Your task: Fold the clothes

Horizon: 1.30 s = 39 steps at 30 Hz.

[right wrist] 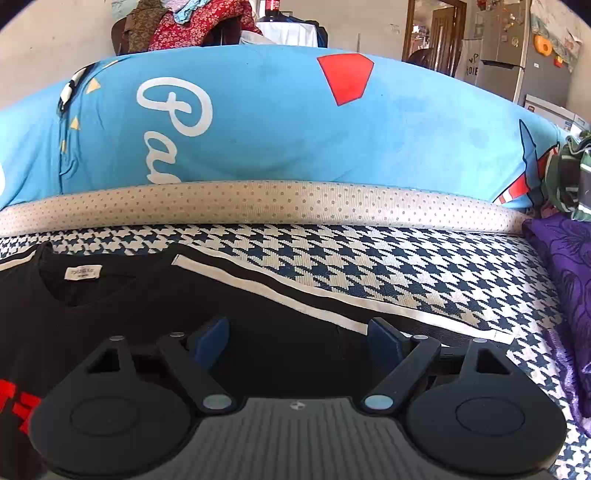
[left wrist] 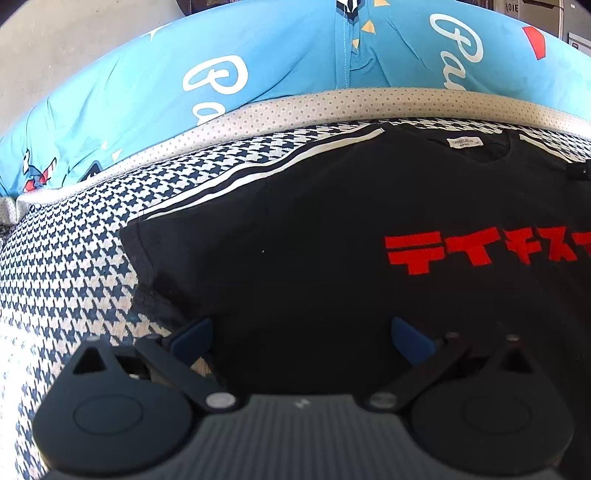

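Left gripper (left wrist: 302, 339): blue-padded jaws spread wide apart, nothing clamped; it is held low over the black short-sleeved T-shirt with red block lettering (left wrist: 332, 240), near the shirt's left side, where a wrinkled bit of fabric is seen just outside the left pad. Whether the pads touch the cloth cannot be told.

Right gripper (right wrist: 299, 341): jaws also spread wide, nothing gripped; it is positioned above the shirt's right shoulder and sleeve area. The white-striped sleeve trim (right wrist: 332, 295) is seen running diagonally past the right pad.

The T-shirt is laid flat, front up, on a navy-and-white houndstooth woven cover (left wrist: 74, 266) over a bed or couch surface. The collar with its small white neck label (right wrist: 83, 273) is pointed away from the cameras. The red lettering (left wrist: 480, 251) is seen across the chest in the left wrist view; only its edge is seen at the lower left of the right wrist view.

Beyond the shirt, a beige dotted fabric roll or edging (right wrist: 277, 203) is seen running across the cover's far edge. Behind that, a large sky-blue cushion with white script and red and yellow shapes (right wrist: 277, 122) is propped. At the right edge of the right wrist view, purple patterned cloth (right wrist: 569, 266) and a dark green bundle (right wrist: 569, 173) are piled. Further back, a grey fridge with magnets (right wrist: 517, 48), a wooden doorway (right wrist: 436, 33) and a heap of red floral clothing (right wrist: 184, 26) are visible.
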{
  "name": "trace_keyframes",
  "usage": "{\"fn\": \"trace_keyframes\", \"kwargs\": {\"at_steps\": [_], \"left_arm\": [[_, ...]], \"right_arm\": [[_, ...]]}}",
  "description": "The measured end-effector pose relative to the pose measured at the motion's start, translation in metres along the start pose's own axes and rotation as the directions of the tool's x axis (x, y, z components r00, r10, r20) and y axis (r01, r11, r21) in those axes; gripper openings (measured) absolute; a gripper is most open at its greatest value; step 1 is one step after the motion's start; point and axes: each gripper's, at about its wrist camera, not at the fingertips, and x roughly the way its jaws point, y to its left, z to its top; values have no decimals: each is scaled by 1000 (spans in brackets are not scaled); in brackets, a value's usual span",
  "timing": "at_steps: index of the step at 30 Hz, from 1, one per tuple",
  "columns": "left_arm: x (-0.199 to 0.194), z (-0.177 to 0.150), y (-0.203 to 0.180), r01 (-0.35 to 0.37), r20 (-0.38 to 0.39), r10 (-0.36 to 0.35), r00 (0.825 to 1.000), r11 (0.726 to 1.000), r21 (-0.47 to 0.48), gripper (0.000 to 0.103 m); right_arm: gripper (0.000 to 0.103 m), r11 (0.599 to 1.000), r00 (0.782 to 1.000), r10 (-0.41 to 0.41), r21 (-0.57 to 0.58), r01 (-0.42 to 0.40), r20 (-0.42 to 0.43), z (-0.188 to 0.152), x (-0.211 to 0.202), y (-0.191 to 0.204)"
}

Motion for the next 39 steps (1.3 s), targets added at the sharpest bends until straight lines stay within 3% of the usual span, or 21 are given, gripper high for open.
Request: {"fn": "trace_keyframes", "kwargs": {"at_steps": [4, 8, 11, 17, 24, 27, 29, 32, 35, 39], "left_arm": [[-10, -4, -5, 32, 11, -32, 999, 999, 6, 103], [-22, -13, -14, 69, 40, -70, 997, 997, 37, 103], [-30, -25, -21, 106, 43, -108, 993, 993, 54, 103], [-49, -48, -37, 147, 50, -151, 987, 986, 78, 103], [-62, -71, -47, 181, 31, -185, 982, 978, 107, 103], [-66, -82, -47, 195, 27, -199, 980, 975, 111, 103], [-69, -88, -43, 211, 18, -214, 977, 974, 87, 103], [-72, -98, -33, 215, 19, -216, 976, 974, 70, 103], [-77, -109, -28, 203, 30, -206, 978, 976, 79, 103], [-84, -121, -21, 184, 34, -188, 982, 980, 80, 103]], "right_arm": [[82, 991, 991, 133, 27, -133, -18, -8, -21, -6], [82, 978, 977, 209, 31, -208, -42, -21, -40, -3], [82, 973, 972, 229, 24, -228, -56, -33, -54, -4], [82, 955, 956, 279, 133, -266, -94, -54, -82, -17], [82, 976, 972, 194, 122, -178, -132, -79, -113, -33], [83, 980, 969, 188, 94, -175, -160, -91, -118, -36], [82, 988, 969, 151, 49, -144, -196, -100, -114, -35], [85, 998, 984, 42, -42, -50, -175, -107, -112, -37], [85, 1000, 985, 27, 19, -24, -169, -107, -108, -53], [87, 999, 987, -28, 16, 31, -156, -108, -105, -57]]}}
